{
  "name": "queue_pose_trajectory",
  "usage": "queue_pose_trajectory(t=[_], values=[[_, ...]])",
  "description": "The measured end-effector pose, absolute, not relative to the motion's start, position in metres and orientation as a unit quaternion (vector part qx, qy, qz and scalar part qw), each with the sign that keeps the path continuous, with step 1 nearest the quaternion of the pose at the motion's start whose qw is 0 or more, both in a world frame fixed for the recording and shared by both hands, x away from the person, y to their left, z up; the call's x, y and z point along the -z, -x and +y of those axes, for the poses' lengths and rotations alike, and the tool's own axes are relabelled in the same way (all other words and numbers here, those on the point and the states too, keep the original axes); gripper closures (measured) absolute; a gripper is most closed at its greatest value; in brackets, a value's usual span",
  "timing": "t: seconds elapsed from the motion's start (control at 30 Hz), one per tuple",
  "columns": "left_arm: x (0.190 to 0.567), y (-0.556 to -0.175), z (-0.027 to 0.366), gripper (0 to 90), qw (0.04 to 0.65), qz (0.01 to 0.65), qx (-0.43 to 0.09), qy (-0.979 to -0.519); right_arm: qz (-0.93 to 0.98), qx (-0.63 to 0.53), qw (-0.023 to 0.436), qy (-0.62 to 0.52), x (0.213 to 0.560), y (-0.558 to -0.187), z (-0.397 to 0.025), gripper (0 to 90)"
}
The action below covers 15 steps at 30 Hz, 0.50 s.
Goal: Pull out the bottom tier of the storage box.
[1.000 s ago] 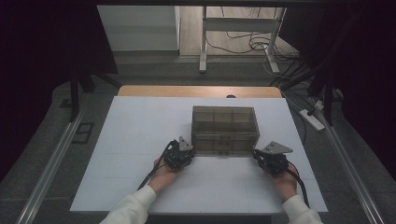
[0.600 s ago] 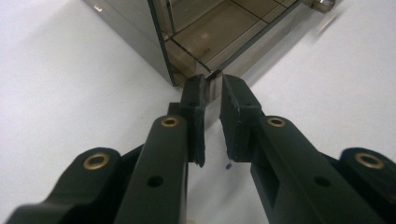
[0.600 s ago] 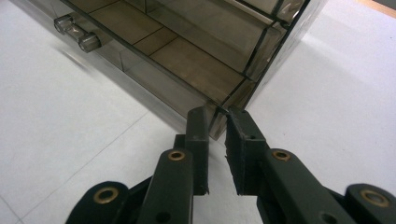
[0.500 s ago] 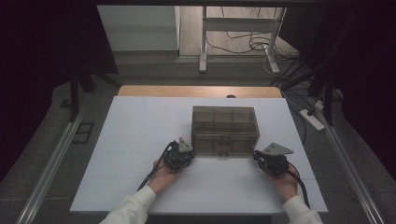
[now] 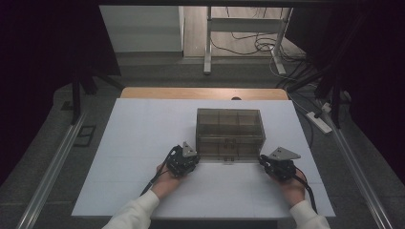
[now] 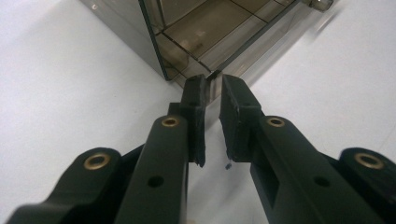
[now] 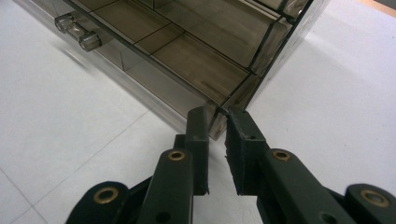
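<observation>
A smoky see-through drawer box stands on the white table, a little right of the middle. My left gripper is at its front left bottom corner. In the left gripper view the jaws pinch a thin clear edge of the box. My right gripper is at the front right bottom corner. Its jaws are closed on that corner of the box. A clear drawer handle juts from the front face. The compartments I can see hold nothing.
A wooden strip runs along the table's far edge. A white power strip and cables lie on the floor to the right. Metal rails flank the table on both sides.
</observation>
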<state>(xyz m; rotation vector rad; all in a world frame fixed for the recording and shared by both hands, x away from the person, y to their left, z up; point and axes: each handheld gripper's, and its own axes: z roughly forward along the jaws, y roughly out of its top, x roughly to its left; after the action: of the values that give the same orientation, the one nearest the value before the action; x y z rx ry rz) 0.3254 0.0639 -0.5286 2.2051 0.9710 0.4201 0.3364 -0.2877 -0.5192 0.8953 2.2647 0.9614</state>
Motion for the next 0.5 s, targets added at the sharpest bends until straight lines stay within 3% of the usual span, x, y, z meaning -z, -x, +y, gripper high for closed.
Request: queue_pose_trajectory(t=[0.5], values=[[0.5282,-0.3225,0.0642,79.6,0.34,0.37,-0.161,-0.849,0.836,-0.355,0.258,-0.329,0.519,-0.334,-0.2882,78.3]])
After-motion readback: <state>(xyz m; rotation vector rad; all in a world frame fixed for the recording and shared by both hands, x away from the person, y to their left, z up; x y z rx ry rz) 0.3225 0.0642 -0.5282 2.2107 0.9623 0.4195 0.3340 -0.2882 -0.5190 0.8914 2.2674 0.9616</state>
